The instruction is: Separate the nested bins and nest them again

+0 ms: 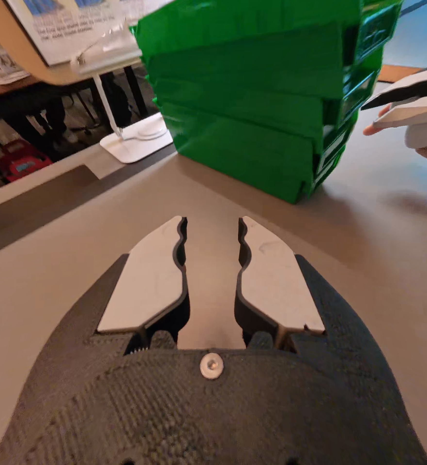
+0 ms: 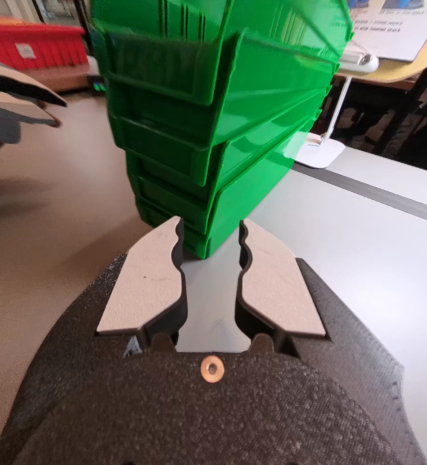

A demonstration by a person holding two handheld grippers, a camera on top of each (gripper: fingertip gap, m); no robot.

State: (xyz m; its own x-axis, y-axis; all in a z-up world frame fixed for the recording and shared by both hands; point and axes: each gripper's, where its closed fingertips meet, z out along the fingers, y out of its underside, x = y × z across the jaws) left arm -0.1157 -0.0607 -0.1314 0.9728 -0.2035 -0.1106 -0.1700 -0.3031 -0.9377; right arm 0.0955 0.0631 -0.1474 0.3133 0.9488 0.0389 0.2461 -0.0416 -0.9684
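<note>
1. The green bins (image 2: 207, 120) stand nested in a tall pile on the table (image 2: 345, 251).
2. The right gripper (image 2: 210, 221) is nearer, right at the bottom corner.
3. The left gripper (image 1: 212, 221) sits farther back.
4. Both are spread and hold nothing.
</note>
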